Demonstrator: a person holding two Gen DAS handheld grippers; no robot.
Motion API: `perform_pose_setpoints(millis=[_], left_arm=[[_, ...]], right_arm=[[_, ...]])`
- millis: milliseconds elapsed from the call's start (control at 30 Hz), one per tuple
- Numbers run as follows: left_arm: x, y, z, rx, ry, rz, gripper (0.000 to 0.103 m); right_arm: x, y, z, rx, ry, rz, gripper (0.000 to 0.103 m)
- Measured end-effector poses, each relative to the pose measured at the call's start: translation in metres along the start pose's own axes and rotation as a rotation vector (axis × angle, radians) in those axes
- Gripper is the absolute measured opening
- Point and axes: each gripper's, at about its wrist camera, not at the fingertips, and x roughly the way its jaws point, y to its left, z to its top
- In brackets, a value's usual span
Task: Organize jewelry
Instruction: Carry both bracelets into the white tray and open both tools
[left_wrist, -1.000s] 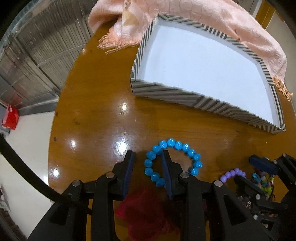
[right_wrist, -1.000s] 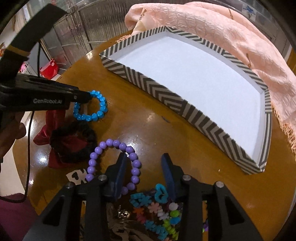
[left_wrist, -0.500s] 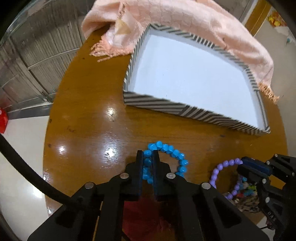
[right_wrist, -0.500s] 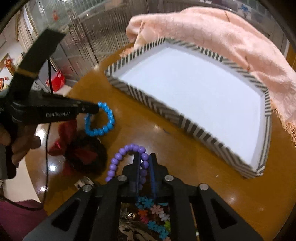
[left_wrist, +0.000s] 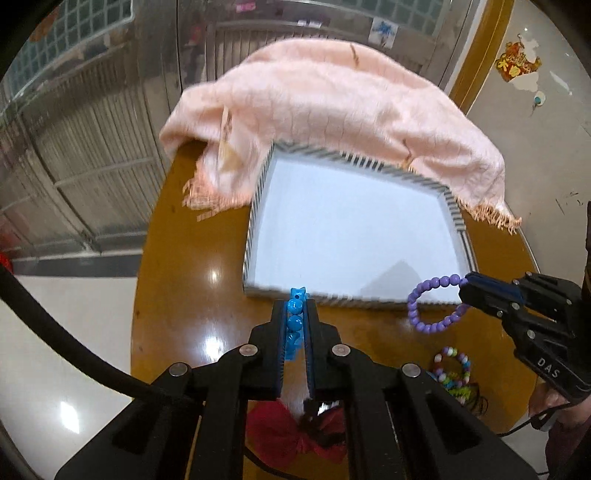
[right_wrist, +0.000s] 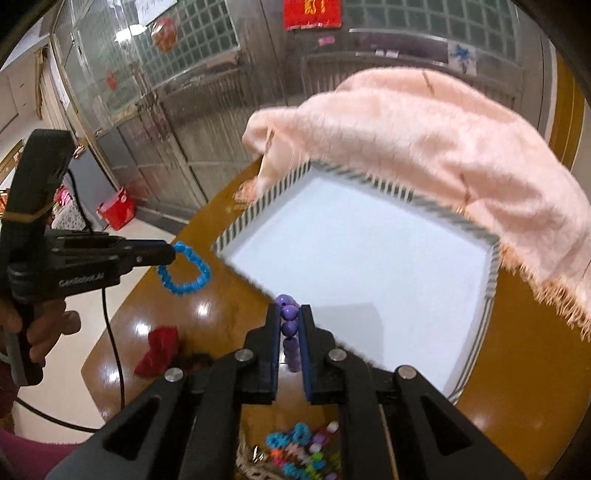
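Both bracelets are reading as light, limp strings of hard, smooth beads, likely to swing and slip, so pinching across one or two beads looks soundest. The left tongs (left_wrist: 295, 314) are gripping the blue bracelet (right_wrist: 184, 271), nearly closed on its beads, with the loop dangling clear of the tabletop (left_wrist: 184, 295) just short of the striped tray (left_wrist: 255, 221). The right tongs (right_wrist: 290, 325) are pinching the purple bracelet (left_wrist: 434, 304) likewise, hanging it over the tray's near edge ahead.

White "DAS" lettering on right gripper (left_wrist: 466, 291) body; white "GenRobot.AI" lettering, slightly blurred, on left gripper (right_wrist: 168, 254) body.
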Motion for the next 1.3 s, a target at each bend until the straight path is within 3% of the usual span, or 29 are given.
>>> perform_pose_setpoints(millis=[267,500,900,1167,1300], left_arm=[[0.014,-0.015,0.027,0.015,-0.012,0.005,0.000],[0.050,-0.016,0.033,-0.020,0.033,0.021,0.000],[0.111,0.028,0.031,-0.151,0.146,0.102,0.000],[0.117,0.030,0.027,-0.146,0.146,0.132,0.000],[0.121,0.022,0.026,-0.135,0.149,0.137,0.000]], right_arm=[[0.023,-0.018,0.031,0.004,0.002,-0.041,0.009],[0.053,-0.026,0.050,0.018,0.035,-0.002,0.009],[0.147,-0.019,0.092,-0.041,0.147,0.068,0.009],[0.213,-0.067,0.112,0.099,0.197,0.035,0.010],[0.222,-0.070,0.119,0.139,0.166,0.054,0.010]])
